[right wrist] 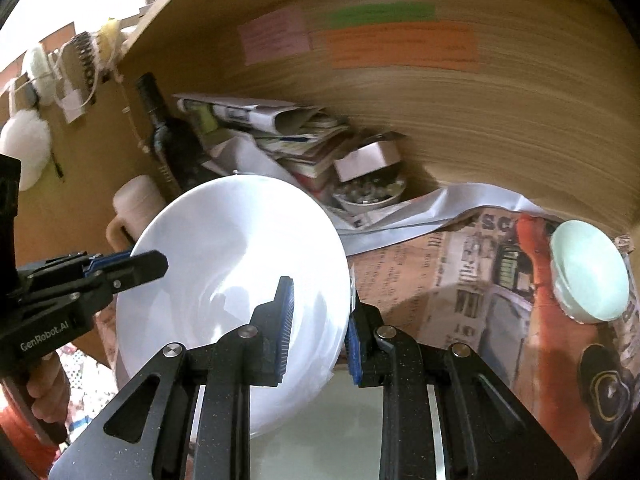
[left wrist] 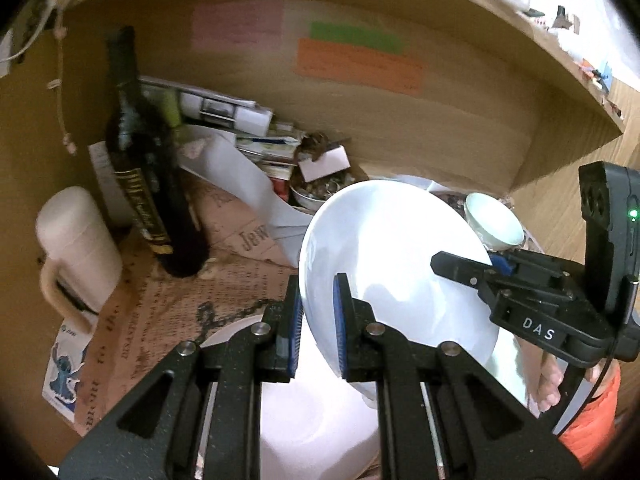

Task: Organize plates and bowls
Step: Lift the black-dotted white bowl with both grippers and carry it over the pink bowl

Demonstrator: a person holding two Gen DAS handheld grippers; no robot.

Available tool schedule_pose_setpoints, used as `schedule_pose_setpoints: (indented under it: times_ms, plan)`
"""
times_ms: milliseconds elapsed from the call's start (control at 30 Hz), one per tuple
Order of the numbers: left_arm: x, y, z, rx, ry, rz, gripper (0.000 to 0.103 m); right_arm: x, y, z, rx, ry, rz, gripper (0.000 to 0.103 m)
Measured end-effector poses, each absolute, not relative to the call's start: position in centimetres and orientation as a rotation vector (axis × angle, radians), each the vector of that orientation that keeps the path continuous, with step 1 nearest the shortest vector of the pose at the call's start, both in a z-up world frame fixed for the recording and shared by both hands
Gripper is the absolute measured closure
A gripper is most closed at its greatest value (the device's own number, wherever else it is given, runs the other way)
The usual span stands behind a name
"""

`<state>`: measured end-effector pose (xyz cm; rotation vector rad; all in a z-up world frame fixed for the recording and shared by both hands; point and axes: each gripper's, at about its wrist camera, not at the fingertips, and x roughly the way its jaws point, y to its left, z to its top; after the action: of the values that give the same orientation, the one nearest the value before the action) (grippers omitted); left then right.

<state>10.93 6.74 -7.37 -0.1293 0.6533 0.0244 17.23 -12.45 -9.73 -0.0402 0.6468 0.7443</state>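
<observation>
A large white plate hangs tilted in the air inside a wooden shelf bay, held from both sides. My left gripper is shut on its near left rim, blue pads on either side of the edge. At the opposite rim my right gripper is shut on the plate too. Each gripper shows in the other's view: the right gripper and the left gripper. A small pale green bowl stands on the newspaper lining to the right. Something white lies under the plate, and I cannot tell what it is.
A dark wine bottle and a cream mug stand at the left. Stacked papers and a dish of small bits fill the back. The wooden back wall is close behind.
</observation>
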Motion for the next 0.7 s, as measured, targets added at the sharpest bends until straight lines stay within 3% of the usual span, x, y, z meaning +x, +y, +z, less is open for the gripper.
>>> schedule_pose_setpoints:
  times_ms: [700]
  plan:
    - [5.7,11.9,-10.6,-0.205,0.672,0.106,0.090,13.4,-6.7,-12.3,-0.106,0.698,0.850,0.082]
